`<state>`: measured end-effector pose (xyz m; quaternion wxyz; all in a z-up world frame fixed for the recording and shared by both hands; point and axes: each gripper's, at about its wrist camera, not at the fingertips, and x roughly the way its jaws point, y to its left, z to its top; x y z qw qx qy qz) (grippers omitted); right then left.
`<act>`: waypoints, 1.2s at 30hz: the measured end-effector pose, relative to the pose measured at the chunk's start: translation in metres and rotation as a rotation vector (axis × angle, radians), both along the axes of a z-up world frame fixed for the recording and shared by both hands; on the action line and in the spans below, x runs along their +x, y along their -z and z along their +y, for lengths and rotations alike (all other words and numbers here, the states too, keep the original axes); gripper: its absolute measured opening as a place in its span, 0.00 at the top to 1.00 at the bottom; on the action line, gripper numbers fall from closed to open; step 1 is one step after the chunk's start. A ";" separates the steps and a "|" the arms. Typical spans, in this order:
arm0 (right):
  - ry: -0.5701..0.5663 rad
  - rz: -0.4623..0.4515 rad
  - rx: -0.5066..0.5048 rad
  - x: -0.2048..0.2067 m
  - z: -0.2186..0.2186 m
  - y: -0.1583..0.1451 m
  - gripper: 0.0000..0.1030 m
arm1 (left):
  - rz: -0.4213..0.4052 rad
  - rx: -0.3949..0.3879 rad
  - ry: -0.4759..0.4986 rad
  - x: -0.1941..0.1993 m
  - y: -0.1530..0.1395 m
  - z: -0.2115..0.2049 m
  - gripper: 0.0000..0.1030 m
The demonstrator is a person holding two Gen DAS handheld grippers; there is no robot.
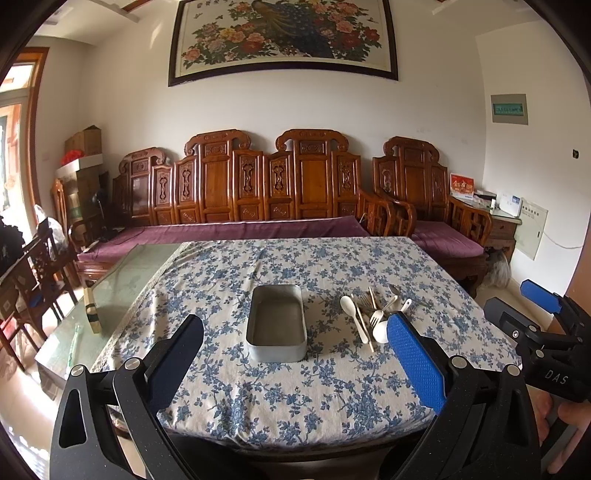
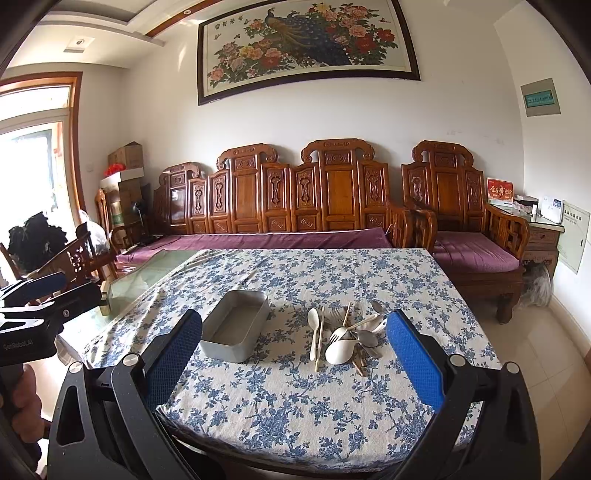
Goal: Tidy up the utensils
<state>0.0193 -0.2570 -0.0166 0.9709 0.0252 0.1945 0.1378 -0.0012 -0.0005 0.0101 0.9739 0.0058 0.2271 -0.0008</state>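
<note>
Metal tin [image 1: 276, 325] beside utensil pile [image 2: 345, 338] — floral tablecloth [image 2: 295, 406] otherwise bare.

Floral blue tablecloth [image 1: 295, 387] covered the table at lower centre, bare glass tabletop [image 1: 122, 284] showed at left, carved wooden bench [image 1: 240, 184] with purple cushion [image 1: 229, 230] stood across the middle, peacock painting [image 1: 284, 33] hung at top, cardboard boxes [image 1: 85, 142] were stacked at left, armchair [image 2: 454, 206] sat at right.

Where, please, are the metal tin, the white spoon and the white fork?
metal tin [image 2: 225, 350]: right wrist view, near outer wall.
white spoon [image 2: 313, 318]: right wrist view, bowl.
white fork [image 2: 337, 335]: right wrist view, tines.
</note>
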 end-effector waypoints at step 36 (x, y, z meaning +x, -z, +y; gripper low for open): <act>0.000 0.052 -0.015 0.038 -0.014 0.024 0.03 | 0.102 0.005 0.025 0.044 0.037 -0.002 0.06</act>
